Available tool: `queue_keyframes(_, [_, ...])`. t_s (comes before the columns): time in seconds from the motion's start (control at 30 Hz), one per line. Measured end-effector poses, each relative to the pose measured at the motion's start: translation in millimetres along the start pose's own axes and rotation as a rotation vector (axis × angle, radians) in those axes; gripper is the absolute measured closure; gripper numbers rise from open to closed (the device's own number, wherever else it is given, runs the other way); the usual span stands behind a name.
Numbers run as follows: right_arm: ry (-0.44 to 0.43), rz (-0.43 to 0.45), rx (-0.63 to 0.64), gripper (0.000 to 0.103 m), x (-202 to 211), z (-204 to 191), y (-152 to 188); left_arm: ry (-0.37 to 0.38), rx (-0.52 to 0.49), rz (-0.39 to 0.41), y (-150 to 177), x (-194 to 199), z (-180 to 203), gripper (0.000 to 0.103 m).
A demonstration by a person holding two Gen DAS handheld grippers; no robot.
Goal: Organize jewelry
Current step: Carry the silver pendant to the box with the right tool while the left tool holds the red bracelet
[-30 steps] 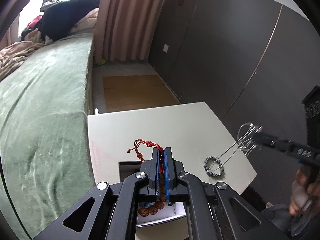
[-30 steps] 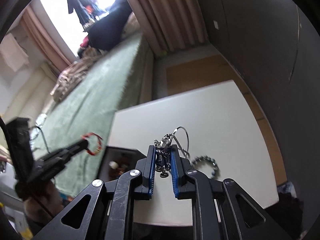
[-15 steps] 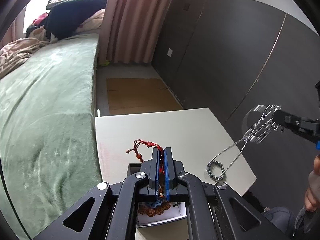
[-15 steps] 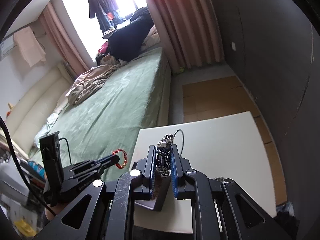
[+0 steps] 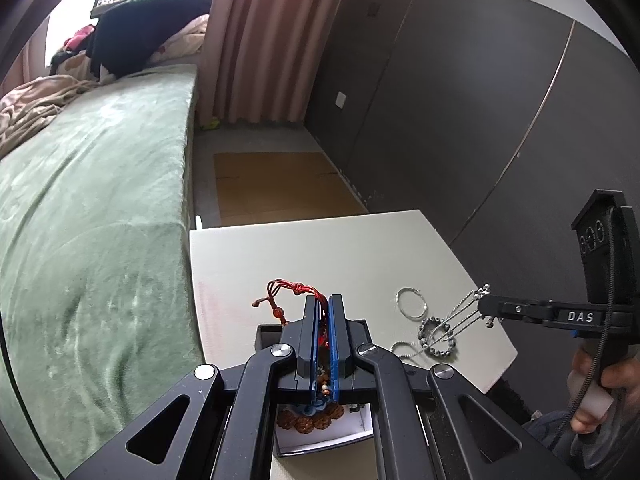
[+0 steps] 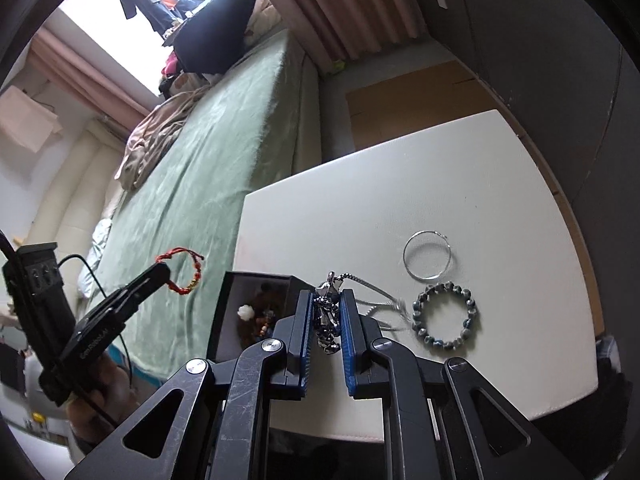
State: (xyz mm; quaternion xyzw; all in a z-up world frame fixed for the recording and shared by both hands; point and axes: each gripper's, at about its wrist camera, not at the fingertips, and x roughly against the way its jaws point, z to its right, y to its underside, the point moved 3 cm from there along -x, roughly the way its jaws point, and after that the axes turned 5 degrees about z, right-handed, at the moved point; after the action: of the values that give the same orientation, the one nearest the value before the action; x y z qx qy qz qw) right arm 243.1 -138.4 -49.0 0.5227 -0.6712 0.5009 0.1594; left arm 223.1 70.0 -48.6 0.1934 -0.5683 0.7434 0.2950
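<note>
My left gripper [image 5: 324, 300] is shut on a red cord bracelet [image 5: 288, 292] and holds it above an open black jewelry box [image 5: 320, 428] with brown beads inside. In the right wrist view the left gripper [image 6: 160, 274] shows with the red cord bracelet [image 6: 186, 276] beside the box [image 6: 256, 308]. My right gripper [image 6: 326, 300] is shut on a silver chain necklace [image 6: 328, 312], whose chain [image 5: 452, 320] trails down to the table. The right gripper also shows in the left wrist view [image 5: 486, 304]. A grey bead bracelet [image 6: 444, 316] and a silver hoop [image 6: 426, 256] lie on the table.
The white table [image 6: 400, 184] stands next to a green bed [image 5: 88, 220]. A dark wall [image 5: 460, 100] runs along the right. Cardboard [image 5: 276, 180] lies on the floor beyond the table.
My right gripper has come down with the necklace, from raised high to low over the table near the bead bracelet. The silver hoop now lies on the table. The left gripper has barely moved.
</note>
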Motion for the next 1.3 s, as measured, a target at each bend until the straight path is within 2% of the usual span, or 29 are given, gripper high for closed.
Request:
queue_keyframes(0.2, [-0.03, 0.074, 0.032, 0.089, 20.9, -11.4, -6.0, 0.001, -0.003, -0.001, 0.1, -1.6, 0.9, 0.099])
queue_keyframes(0.47, [-0.082, 0.215, 0.149, 0.089, 78.4, -69.3, -20.8, 0.003, 0.004, 0.012, -0.2, 1.7, -0.2, 0.099])
queue_keyframes(0.67, [-0.11, 0.263, 0.217, 0.089, 105.8, -109.5, -26.9, 0.004, 0.016, 0.023, -1.3, 7.7, -6.4, 0.099])
queue_keyframes(0.93, [-0.152, 0.249, 0.293, 0.089, 107.9, -147.0, -17.3, 0.0, 0.036, 0.039, -3.4, 16.6, -17.2, 0.099])
queue_keyframes(1.3, [-0.141, 0.122, 0.302, 0.089, 49.9, -144.9, 15.9, -0.004, 0.045, 0.043, -2.6, 24.2, -23.9, 0.099])
